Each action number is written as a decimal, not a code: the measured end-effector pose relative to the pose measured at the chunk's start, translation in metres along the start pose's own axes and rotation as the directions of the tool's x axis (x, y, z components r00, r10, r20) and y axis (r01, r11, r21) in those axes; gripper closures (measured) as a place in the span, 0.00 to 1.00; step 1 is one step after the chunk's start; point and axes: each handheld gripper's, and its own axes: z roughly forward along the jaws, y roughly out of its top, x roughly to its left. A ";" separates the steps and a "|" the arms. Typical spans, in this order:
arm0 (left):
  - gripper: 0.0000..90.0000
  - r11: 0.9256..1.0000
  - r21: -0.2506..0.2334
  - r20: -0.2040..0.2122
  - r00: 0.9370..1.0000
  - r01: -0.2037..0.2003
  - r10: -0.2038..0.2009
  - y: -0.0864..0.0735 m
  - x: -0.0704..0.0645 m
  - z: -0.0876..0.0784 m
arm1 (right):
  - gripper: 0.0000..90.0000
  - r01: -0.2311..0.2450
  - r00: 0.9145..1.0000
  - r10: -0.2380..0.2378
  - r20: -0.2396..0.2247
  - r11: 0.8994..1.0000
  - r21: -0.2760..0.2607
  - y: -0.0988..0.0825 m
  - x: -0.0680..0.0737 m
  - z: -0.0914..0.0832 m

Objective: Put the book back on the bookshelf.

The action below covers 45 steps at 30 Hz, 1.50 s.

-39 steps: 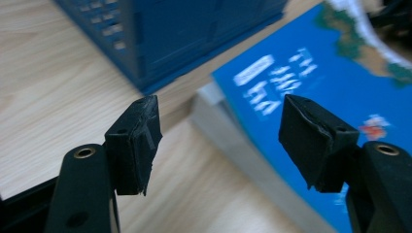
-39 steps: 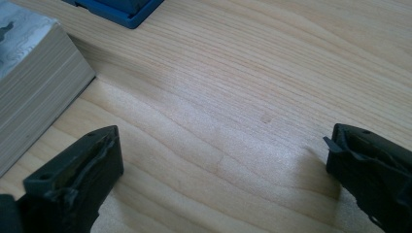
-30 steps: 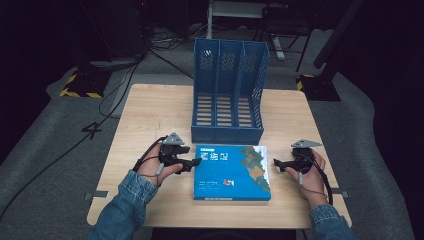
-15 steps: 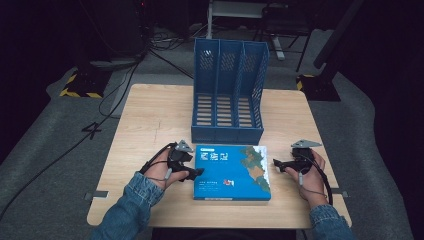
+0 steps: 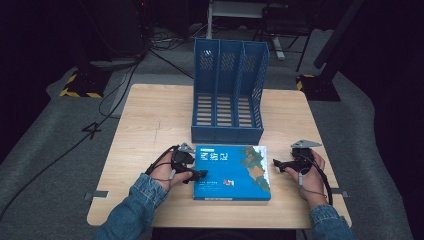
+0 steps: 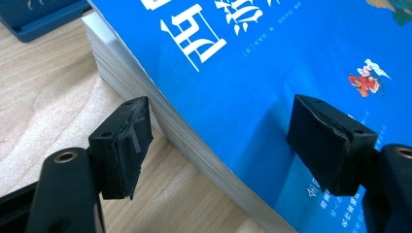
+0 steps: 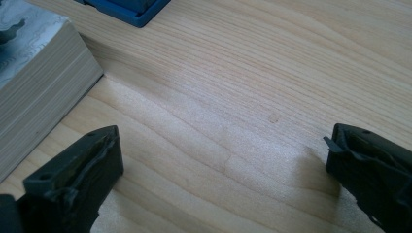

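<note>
book: thick blue paperback [image 5: 232, 171], flat on the table [image 5: 150, 125], near the front edge, just in front of the blue file rack [image 5: 228, 92]; between the 2 grippers.
left gripper: [image 5: 196, 175] at the book's left edge. Jaws wide and have just been opening; in the left gripper view 1 pad [image 6: 124, 145] sits beside the page block down by the wood, the other [image 6: 328, 141] over the cover. Edge is between them, pads not pressing.
right gripper: [image 5: 278, 165] just off the book's right edge, apart from it. Jaws wide, nothing but bare wood between them in the right gripper view.
rack: 3 slots, upright, open tops; base shows at the top edge of both gripper views.
risk 1: lower pad looks beside the pages, not under them; closing now could pinch just the cover + a few pages, so the book fans open or the cover creases.
risk 2: heavy book held at 1 edge only; could sag or slip out if the right gripper doesn't take its side.
risk 3: rack stands close behind; tipping the book up could knock it back.
writing: big white Chinese characters on the cover, cropped; small white print, too fine to read. Map-like art on the right side, small red figure near the middle.
</note>
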 end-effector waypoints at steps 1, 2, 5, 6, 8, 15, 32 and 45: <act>0.28 1.000 -0.002 -0.004 1.000 0.000 0.000 0.000 0.000 0.000 | 0.00 0.000 1.000 0.000 0.000 1.000 0.000 0.000 0.000 0.000; 0.29 1.000 -0.001 -0.011 1.000 -0.011 0.011 0.000 -0.001 -0.001 | 0.00 0.000 1.000 0.000 0.000 1.000 0.000 0.000 0.000 0.000; 0.34 0.999 0.003 -0.028 0.999 -0.043 0.043 0.003 -0.002 -0.005 | 0.00 0.000 1.000 0.000 0.000 1.000 0.000 0.000 0.000 0.000; 0.35 0.999 -0.007 -0.031 0.998 -0.048 0.048 0.003 -0.003 -0.007 | 0.00 0.000 1.000 0.000 0.000 1.000 0.000 0.000 0.001 0.000; 0.37 0.999 -0.023 -0.025 0.999 -0.041 0.040 0.005 -0.005 -0.011 | 0.00 0.000 1.000 0.000 0.000 1.000 0.000 0.000 0.001 0.000; 0.44 0.994 -0.096 0.030 0.998 -0.050 0.053 0.014 -0.017 -0.026 | 0.00 0.001 1.000 -0.001 0.000 1.000 0.000 0.000 0.001 0.000; 0.57 0.997 -0.016 0.157 0.985 -0.070 0.071 0.002 -0.014 -0.001 | 0.00 0.005 1.000 -0.005 -0.004 1.000 0.000 0.000 0.002 0.000; 0.58 0.993 -0.027 0.174 0.978 -0.113 0.116 -0.004 -0.016 -0.001 | 0.49 0.009 1.000 -0.010 -0.009 0.997 -0.074 -0.006 0.013 -0.010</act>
